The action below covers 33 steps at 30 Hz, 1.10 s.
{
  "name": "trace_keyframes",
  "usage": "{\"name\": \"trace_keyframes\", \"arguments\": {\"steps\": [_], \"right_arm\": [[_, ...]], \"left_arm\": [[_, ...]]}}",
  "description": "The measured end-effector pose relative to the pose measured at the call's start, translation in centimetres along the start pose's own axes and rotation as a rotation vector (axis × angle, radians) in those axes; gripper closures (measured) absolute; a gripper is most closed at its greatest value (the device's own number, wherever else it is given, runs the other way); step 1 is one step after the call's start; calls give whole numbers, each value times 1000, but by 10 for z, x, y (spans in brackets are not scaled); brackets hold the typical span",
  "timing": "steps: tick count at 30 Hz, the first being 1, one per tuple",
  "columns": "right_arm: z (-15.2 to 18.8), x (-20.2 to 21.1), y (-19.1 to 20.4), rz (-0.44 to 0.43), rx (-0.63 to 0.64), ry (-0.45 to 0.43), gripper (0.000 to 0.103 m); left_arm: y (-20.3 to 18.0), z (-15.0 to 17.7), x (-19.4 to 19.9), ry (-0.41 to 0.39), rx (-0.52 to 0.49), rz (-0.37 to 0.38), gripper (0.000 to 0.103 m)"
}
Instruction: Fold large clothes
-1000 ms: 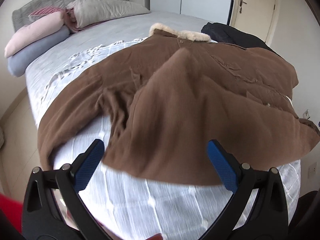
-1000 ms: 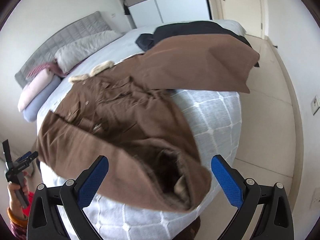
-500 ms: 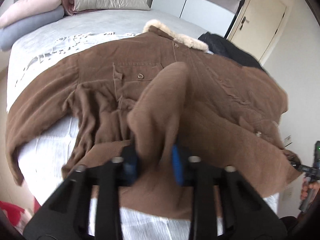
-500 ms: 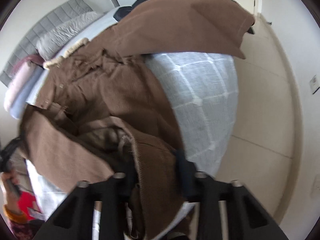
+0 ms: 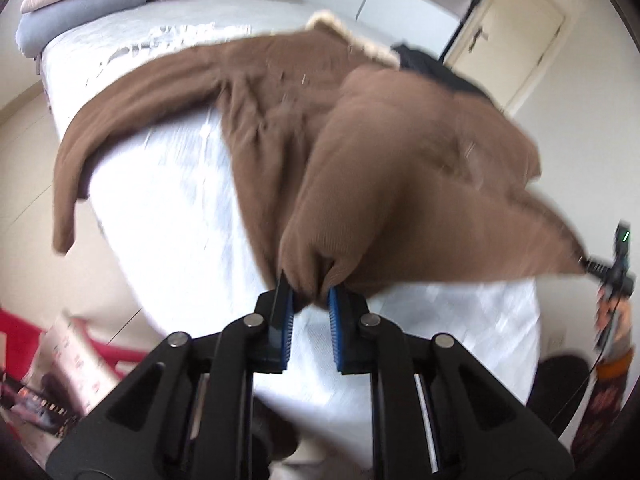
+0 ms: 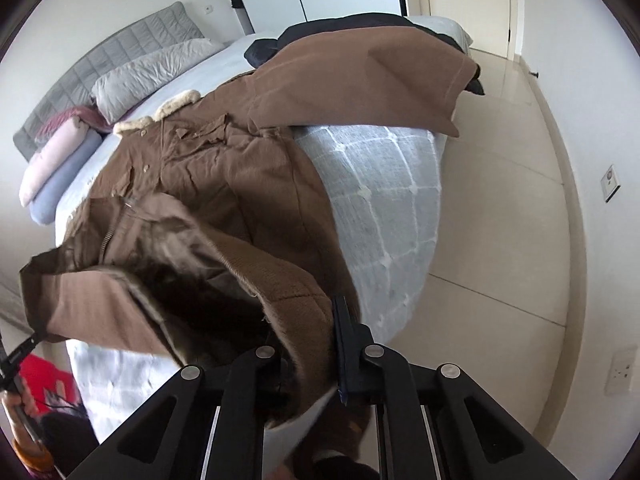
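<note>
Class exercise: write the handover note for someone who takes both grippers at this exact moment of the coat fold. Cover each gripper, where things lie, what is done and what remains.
Left gripper: shut on the hem of the brown coat.
Right gripper: shut on the coat's other bottom corner, lining showing.
Coat: front up on the bed, fur collar toward the pillows; hem lifted, one sleeve spread over a dark garment, the other hanging off the bed edge.
Done: hem gripped at both corners.
Left: probably carry the hem toward the collar, tuck the sleeves, finish the fold.
</note>
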State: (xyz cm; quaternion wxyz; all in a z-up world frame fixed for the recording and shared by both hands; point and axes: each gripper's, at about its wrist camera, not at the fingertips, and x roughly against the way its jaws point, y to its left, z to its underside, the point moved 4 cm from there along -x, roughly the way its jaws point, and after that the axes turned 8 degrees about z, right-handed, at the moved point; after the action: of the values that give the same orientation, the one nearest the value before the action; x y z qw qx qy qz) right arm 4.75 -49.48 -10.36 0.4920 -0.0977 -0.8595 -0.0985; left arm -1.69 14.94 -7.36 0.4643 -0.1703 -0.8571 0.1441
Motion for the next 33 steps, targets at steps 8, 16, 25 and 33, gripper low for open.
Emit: {"name": "trace_keyframes", "arguments": {"steps": [8,16,25,33], "right_arm": [[37,27,-36,53,57,37,89],[15,63,-13,-72,-4,-81,46],[24,32,91,-92,218,-21,41],[50,4,119,-94,303,54,41]], "left_arm": [[27,27,38,64,-4,-45,50],[-4,-6,59,-36,-3,-20,25],[-62,-7,2,40,-106,-28,25],[-30,49,-13,256,-167,-125,25]]}}
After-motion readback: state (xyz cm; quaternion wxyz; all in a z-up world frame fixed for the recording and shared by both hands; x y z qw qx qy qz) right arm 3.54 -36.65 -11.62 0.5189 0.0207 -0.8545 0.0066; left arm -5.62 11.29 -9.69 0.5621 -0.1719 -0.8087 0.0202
